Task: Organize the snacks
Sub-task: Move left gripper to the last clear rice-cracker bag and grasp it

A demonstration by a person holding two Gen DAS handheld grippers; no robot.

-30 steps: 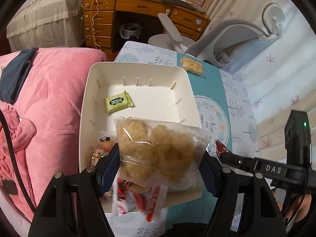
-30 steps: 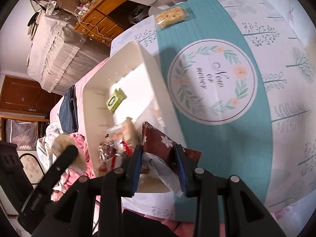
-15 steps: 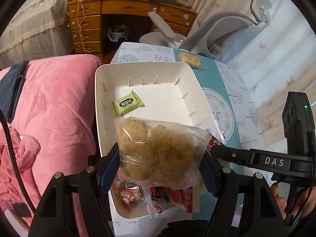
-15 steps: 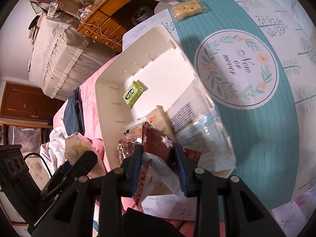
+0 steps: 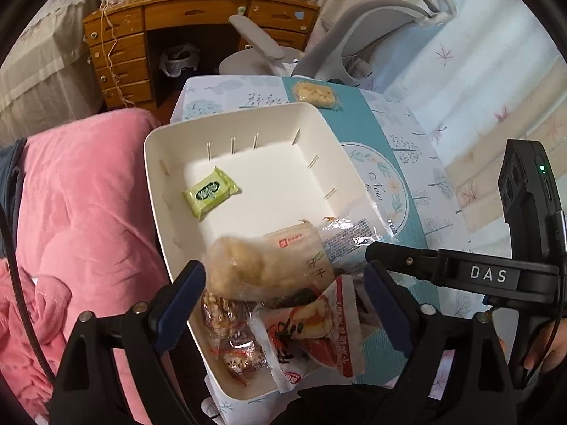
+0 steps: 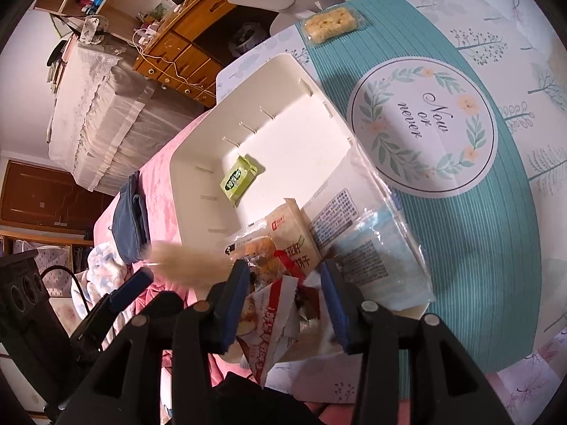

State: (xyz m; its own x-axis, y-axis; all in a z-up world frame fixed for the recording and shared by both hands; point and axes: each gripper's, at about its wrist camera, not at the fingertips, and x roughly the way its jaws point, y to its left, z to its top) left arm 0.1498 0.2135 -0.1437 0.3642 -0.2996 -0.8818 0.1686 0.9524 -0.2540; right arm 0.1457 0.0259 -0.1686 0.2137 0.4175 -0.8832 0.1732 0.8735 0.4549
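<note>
- The left gripper [image 5: 283,288] has just spread its jaws wide. The clear bag of puffed cakes [image 5: 264,271] sits between the blue pads, but neither pad presses on it; to my eye it has been let go and rests on the snack pile.
- The right gripper [image 6: 281,299] has also just been easing open. Its jaws stand partly apart over a red-and-white packet [image 6: 271,322], with no pad clearly pressing on it, so I take it as released.
- Both grippers hang over the near end of the white bin [image 5: 156,177], which stands on the desk [image 6: 460,248] at its left edge, beside a pink quilt [image 5: 81,194]. The pile fills that near end; a green packet [image 5: 209,191] lies alone toward the far left side of the bin floor.
- The one snack outside the bin is a rice cracker pack [image 6: 331,24] on the teal runner, close to the desk's far edge, past the bin's far right corner. Its long axis runs roughly across the runner.
- It lies straight ahead of and well apart from both grippers. I judge the right one better placed, since it is on the runner side.
- The right wrist view shows the cracker's grainy blocks and wrapper edge clearly; the left view shows it small. The left view alone shows the bagged nuts [image 5: 226,322] low in the pile.
</note>
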